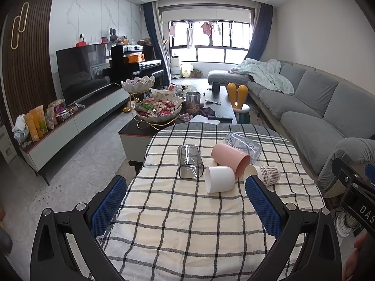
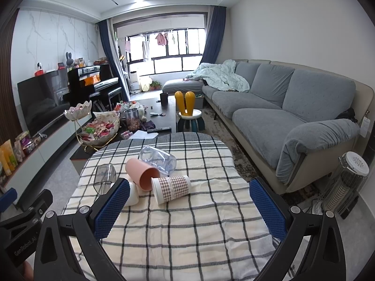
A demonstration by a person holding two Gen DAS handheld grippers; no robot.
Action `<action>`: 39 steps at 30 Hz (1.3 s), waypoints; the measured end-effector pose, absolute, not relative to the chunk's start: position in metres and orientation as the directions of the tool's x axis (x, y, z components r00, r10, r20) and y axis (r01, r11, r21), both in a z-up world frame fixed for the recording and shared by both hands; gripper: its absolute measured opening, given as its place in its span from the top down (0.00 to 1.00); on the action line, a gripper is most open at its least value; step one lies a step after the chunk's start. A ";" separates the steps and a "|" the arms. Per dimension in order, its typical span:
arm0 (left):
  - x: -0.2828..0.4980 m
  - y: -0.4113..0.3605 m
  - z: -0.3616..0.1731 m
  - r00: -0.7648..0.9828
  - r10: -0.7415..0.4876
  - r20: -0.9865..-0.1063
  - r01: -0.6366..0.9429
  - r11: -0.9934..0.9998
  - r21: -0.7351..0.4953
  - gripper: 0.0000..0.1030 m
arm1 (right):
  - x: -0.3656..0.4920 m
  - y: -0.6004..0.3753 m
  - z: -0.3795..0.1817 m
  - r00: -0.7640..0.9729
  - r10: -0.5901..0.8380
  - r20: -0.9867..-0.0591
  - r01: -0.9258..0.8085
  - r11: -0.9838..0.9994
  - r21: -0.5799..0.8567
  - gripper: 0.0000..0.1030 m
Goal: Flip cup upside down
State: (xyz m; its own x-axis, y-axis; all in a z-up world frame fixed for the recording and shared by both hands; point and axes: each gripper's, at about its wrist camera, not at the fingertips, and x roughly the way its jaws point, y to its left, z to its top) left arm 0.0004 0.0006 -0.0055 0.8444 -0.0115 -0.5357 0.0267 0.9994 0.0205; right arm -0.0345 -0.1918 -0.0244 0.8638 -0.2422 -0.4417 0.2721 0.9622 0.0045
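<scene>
My right gripper (image 2: 189, 206) gapes wide, empty; left gripper (image 1: 185, 203) too. The plaid paper cup (image 2: 172, 188) beside the pink cup (image 2: 140, 173) looks light, crushable: I'd pinch its sides gently

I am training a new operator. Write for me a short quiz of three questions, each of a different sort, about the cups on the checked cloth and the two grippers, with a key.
1. True or false: the pink cup stands upright on the checked cloth.
2. Multiple choice: which cup lies nearest the right gripper in its own view? A) smoky glass cup B) plaid paper cup C) clear printed glass
3. Fill in: both the left gripper and the right gripper are ____ and hold nothing.

Key
1. False; it lies on its side, mouth towards the cameras.
2. B
3. open
</scene>
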 end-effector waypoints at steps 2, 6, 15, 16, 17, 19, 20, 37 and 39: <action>0.001 0.001 -0.006 0.844 -0.013 -0.536 0.028 0.999 0.020 0.00 | -0.034 -0.191 -0.023 0.863 -0.242 -0.444 0.272 0.962 0.005 0.00; 0.001 0.002 -0.007 0.841 -0.015 -0.541 0.028 0.999 0.016 0.00 | -0.035 -0.190 -0.023 0.861 -0.241 -0.447 0.272 0.962 0.005 0.01; 0.009 0.002 -0.012 0.835 -0.012 -0.550 0.021 1.000 0.011 0.00 | -0.026 -0.191 -0.032 0.858 -0.238 -0.455 0.265 0.964 -0.002 0.01; 0.009 0.003 -0.012 0.836 -0.013 -0.549 0.021 1.000 0.009 0.00 | -0.026 -0.190 -0.034 0.857 -0.236 -0.458 0.262 0.965 -0.006 0.01; 0.011 0.002 -0.012 0.835 -0.012 -0.551 0.020 1.000 0.008 0.00 | -0.022 -0.189 -0.030 0.853 -0.235 -0.466 0.261 0.965 -0.009 0.01; 0.016 0.004 -0.011 0.830 -0.011 -0.557 0.017 1.000 0.006 0.00 | -0.016 -0.188 -0.030 0.847 -0.231 -0.479 0.255 0.967 -0.015 0.01; 0.019 0.004 -0.012 0.827 -0.012 -0.562 0.016 1.000 0.003 0.00 | -0.011 -0.187 -0.029 0.845 -0.228 -0.484 0.249 0.968 -0.021 0.01; 0.107 0.009 -0.025 0.732 -0.021 -0.681 -0.002 0.999 -0.032 0.00 | 0.113 -0.163 -0.027 0.739 -0.143 -0.658 0.070 0.988 -0.136 0.01; 0.124 0.011 -0.031 0.709 -0.007 -0.705 -0.012 1.000 -0.022 0.00 | 0.133 -0.157 -0.031 0.718 -0.126 -0.684 0.034 0.989 -0.147 0.01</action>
State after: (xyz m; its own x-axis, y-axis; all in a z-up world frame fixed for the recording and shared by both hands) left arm 0.1236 0.0106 -0.0309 0.7093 -0.0071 -0.7048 -0.0121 0.9997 -0.0223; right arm 0.1335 -0.1570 -0.0310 0.7180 -0.1264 -0.6845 0.0336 0.9885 -0.1472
